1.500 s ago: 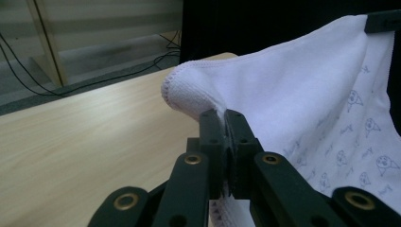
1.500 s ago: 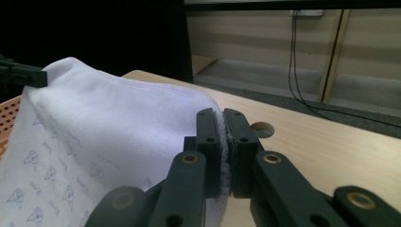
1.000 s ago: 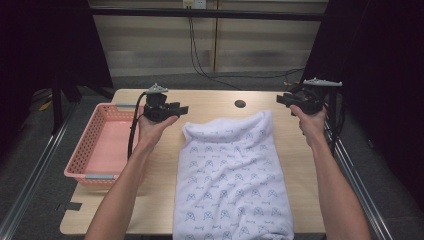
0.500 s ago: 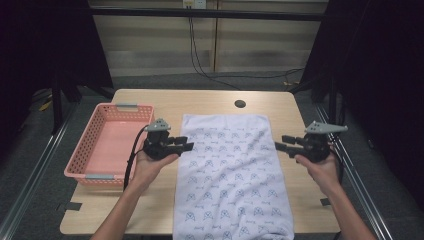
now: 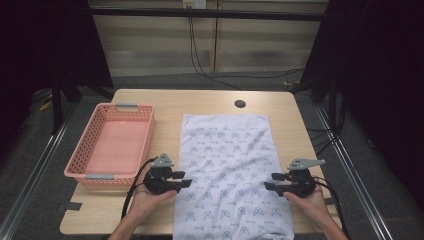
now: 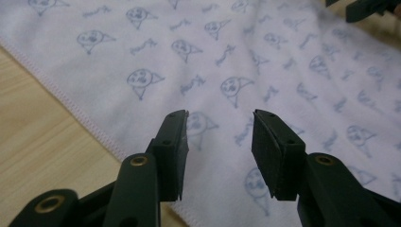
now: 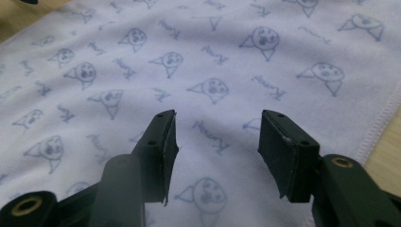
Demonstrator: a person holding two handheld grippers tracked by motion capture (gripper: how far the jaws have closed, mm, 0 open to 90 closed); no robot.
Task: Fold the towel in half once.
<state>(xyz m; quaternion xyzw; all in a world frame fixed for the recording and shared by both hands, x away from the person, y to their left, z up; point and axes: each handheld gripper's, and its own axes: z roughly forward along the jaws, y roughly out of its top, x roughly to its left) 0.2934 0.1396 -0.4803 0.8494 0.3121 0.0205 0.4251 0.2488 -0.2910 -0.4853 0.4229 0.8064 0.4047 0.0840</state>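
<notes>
while both grippers gape, towel [image 5: 227, 170] lies between them, seemingly untouched.

**Condition of my tongs and arms**

My left tongs [image 5: 184, 181] are black throughout, each topped by a grey three-cornered plate. My right tongs [image 5: 270, 181] match, plate included. A black cable [image 5: 134, 181] loops from the left unit; another trails from the right. Close up, each jaw is matte black plastic with a ribbed rubber pad [image 6: 265, 150] on its inner face. Small dark screws sit near the jaw tips, and brass-coloured rivets [image 6: 139, 161] mark the pivots. My forearms are bare; no sleeves visible.
</notes>
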